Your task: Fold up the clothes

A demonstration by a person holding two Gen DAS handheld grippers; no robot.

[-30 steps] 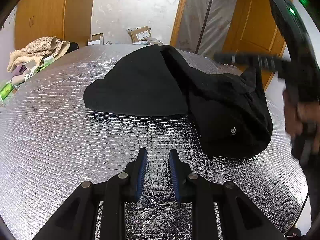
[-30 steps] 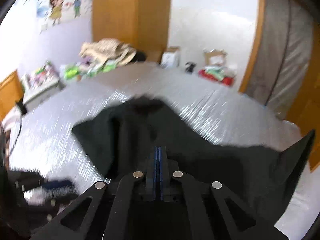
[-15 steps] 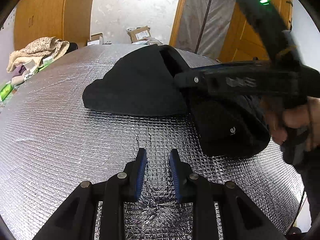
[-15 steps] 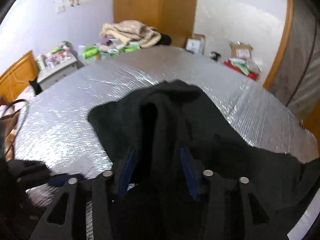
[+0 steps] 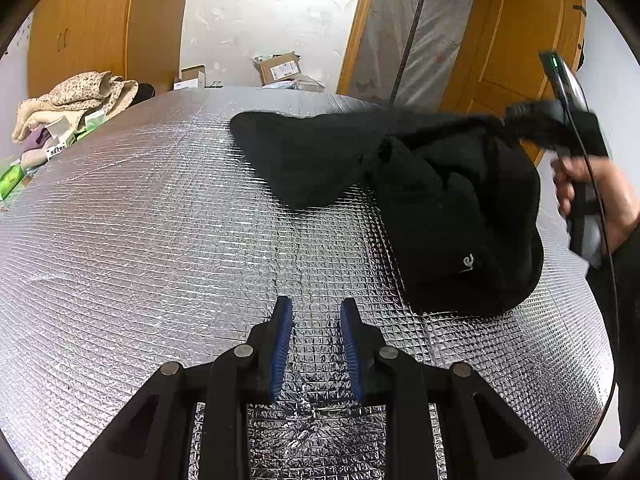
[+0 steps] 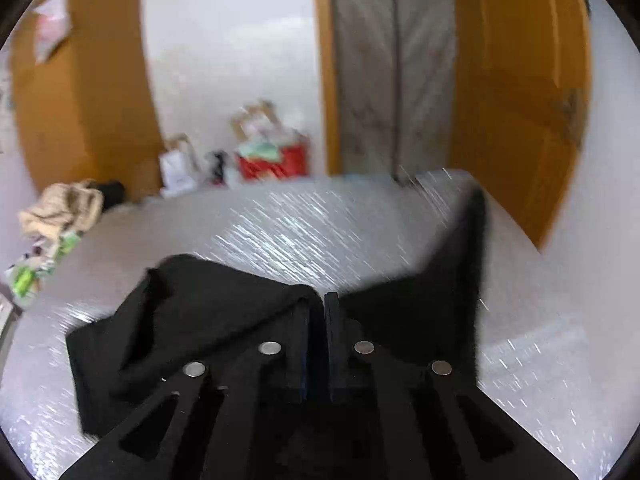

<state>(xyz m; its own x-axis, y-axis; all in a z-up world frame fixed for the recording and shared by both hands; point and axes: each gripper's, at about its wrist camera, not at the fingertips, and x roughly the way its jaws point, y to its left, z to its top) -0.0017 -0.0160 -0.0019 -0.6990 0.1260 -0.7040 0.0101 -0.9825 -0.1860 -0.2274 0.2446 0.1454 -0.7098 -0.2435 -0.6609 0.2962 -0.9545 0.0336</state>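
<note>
A: Left wrist view, first note. Black garment lies at centre right of the frame on the silver quilted mat, bunched, one flap spread toward upper centre, a small white logo low on the rumpled part. No neat fold anywhere that I can see.

B: So early in the job?

A: My judgement, yes. One edge is lifted at the upper right of the frame by the right gripper, hand on its handle. Cloth hangs from it in a ridge. The flattening and all folds look still to do.

B: State of the tools?

A: Left gripper at lower centre, blue pads apart, bare mat between them, holding nothing, well apart from the garment. Right wrist view is blurred, but the right gripper shows its fingers together with black cloth pinched between and draping to both sides.

B: Containers?

A: Open cardboard box at upper centre, past the mat's far edge; contents too small to tell. White box just left of it, shut or not, cannot say. Red bag in the right wrist view, mid frame, stuffed with something pale green, blurred. Beige cloth pile at upper left, loose, in no container.
</note>
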